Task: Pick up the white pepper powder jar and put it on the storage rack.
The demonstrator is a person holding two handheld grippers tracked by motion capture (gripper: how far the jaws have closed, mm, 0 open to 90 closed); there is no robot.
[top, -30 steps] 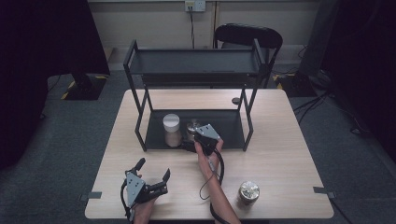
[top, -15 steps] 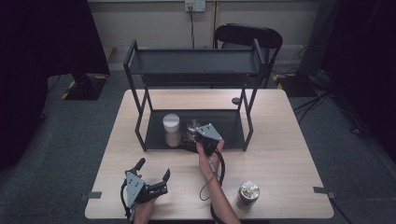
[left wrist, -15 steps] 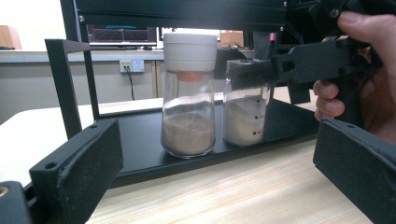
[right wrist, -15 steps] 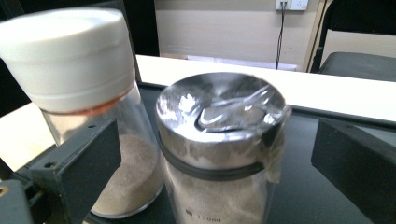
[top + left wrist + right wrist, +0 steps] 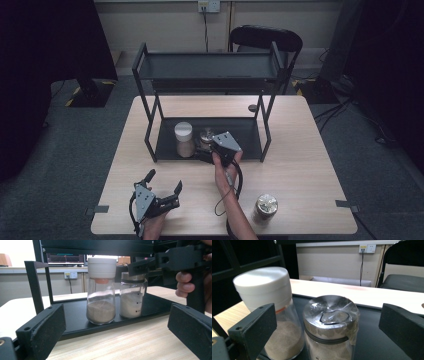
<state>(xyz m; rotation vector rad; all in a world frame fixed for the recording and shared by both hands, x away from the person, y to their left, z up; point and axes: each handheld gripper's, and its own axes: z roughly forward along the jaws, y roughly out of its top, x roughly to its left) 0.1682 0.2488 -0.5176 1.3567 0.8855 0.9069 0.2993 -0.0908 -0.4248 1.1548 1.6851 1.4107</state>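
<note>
Both grippers stand open and hold nothing. Our right gripper reaches into the lower tray of the black metal two-level rack, with its jaws spread wide above the glass jar with the shiny metal lid. Our left gripper rests near the front edge of the pale wooden table, well apart from the rack. The metal-lid jar stands on the tray between the right jaws, a little below them. Just beside it is the glass jar with the white plastic cap. We judge that the left jaw could push this white-cap jar when closing, because the two jars stand so close.
</note>
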